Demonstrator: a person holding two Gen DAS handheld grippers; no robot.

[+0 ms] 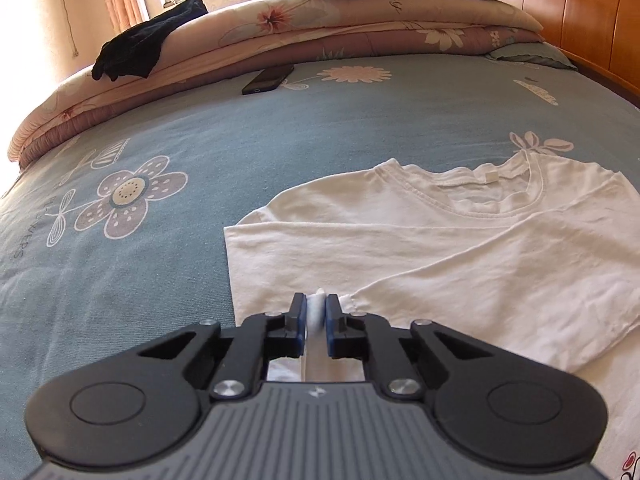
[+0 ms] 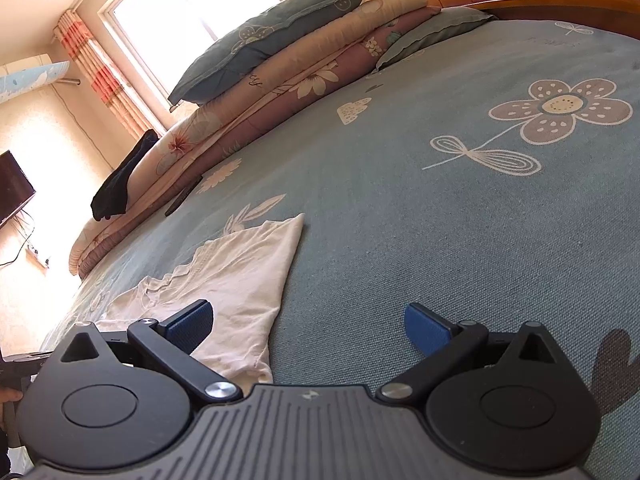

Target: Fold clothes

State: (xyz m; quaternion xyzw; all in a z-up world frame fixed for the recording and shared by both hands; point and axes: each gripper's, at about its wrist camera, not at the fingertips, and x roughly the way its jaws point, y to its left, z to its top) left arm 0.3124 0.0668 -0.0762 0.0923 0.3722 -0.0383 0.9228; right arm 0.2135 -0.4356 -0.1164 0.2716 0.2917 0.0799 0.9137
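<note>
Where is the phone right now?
In the left wrist view, the phone lies on the blue bedsheet, upper centre, against the folded quilts.

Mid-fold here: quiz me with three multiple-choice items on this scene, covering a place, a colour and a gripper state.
1. Where does the phone lie?
A. on the shirt
B. on the bedsheet beside the folded quilts
C. on a pillow

2. What colour is the T-shirt?
A. white
B. black
C. blue

3. What is the left gripper doing?
A. open over bare sheet
B. shut on nothing
C. shut on shirt fabric

Answers: B, it rests at the foot of the folded quilts; A, plainly white cloth; C, white fabric is pinched between its blue pads.
</note>
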